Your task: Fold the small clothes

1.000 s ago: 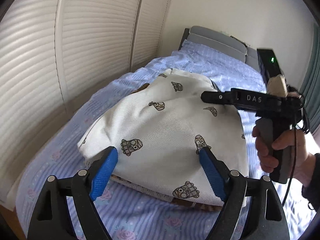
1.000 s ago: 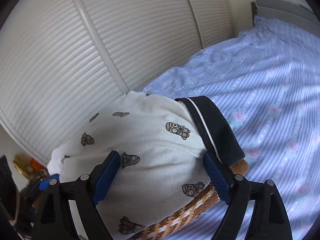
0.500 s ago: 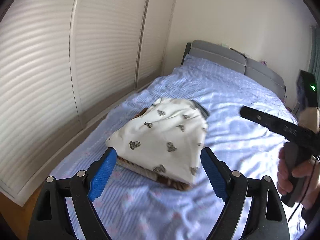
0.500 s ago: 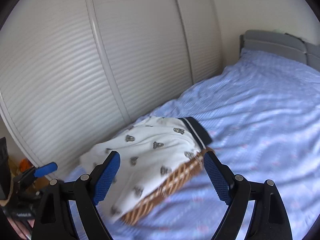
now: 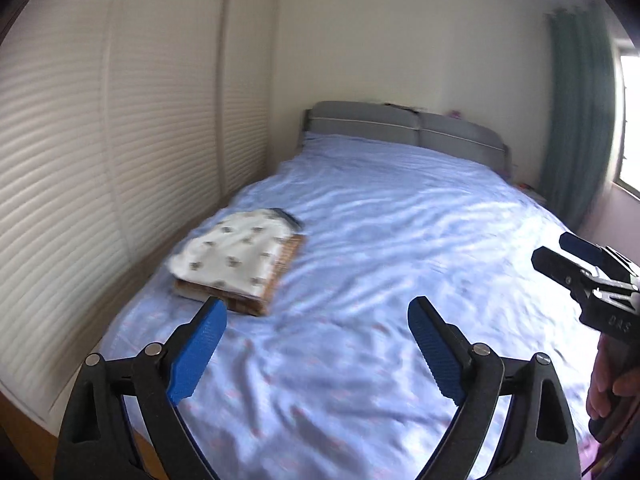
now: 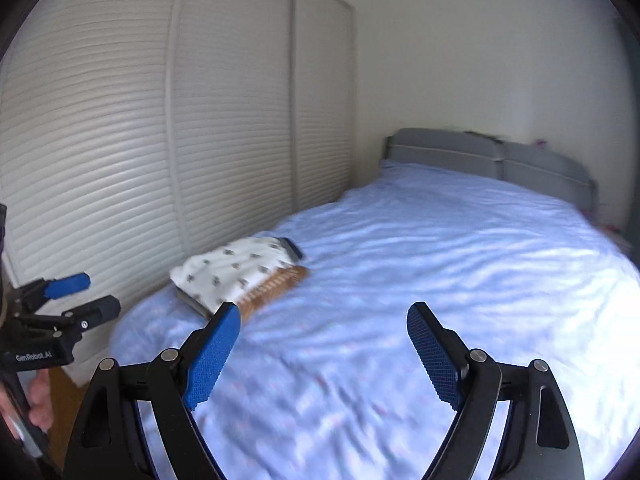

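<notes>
Lying squared-off near the bed's (image 5: 400, 248) left edge beside the slatted wardrobe doors (image 5: 80, 160), the folded white printed garment (image 5: 236, 250) sits on top of a brown checked one (image 6: 280, 284) — stacked, by the look of it, to keep finished pieces out of the way. Left gripper (image 5: 316, 344) hovers well back, jaws spread and empty; right gripper (image 6: 324, 348) likewise — level, aimed over bare sheet.

- A bed with a rumpled pale-blue sheet (image 5: 400, 240) and grey padded headboard (image 5: 400, 128).
- White slatted wardrobe doors (image 6: 120, 140) alongside.
- Cream plain wall (image 5: 400, 40), green curtain (image 5: 580, 120) by a bright window (image 5: 630, 120).
</notes>
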{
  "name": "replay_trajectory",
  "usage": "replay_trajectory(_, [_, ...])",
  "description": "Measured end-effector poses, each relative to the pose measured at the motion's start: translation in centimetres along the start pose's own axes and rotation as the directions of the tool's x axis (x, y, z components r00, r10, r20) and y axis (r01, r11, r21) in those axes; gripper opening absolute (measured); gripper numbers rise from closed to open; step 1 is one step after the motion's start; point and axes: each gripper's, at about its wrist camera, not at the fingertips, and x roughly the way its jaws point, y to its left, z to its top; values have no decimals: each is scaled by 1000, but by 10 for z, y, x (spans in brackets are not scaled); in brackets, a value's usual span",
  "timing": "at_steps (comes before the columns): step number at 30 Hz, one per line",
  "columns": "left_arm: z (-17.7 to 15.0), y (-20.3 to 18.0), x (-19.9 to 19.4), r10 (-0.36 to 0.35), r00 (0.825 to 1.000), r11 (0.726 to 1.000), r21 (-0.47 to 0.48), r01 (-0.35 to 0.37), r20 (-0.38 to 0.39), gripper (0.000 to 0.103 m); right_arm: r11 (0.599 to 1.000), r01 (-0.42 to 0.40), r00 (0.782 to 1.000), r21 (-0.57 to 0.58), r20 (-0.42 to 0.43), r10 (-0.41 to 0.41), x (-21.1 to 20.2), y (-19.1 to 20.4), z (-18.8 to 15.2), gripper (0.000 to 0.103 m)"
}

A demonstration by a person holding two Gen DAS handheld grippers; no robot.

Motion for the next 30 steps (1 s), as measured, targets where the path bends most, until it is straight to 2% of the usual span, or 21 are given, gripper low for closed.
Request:
replay_trajectory(5, [-23, -59, -37, -92, 996, 993, 72, 92, 4, 94, 990, 139, 990, 37, 14, -139, -88, -28, -44, 91])
replay_trajectory(9, [-45, -96, -59, -131, 991, 985, 118, 129, 8, 97, 965, 243, 970, 98, -7, -243, -152, -49, -81, 91])
replay_trajectory(14, [-70, -121, -79, -139, 990, 979, 152, 138, -2, 103, 920, 356, 934, 165, -51, -352, -212, -66, -119, 92])
replay_trajectory(21, [-103, -131, -92, -114, 992, 979, 162, 122, -57, 103, 885, 421, 907, 201, -86, -412, -256, -68, -154, 92])
replay_trajectory(30, [-115, -141, -110, -92, 992, 977, 185, 106, -81, 103, 885, 426, 905, 186, -89, -417, -285, -61, -170, 92])
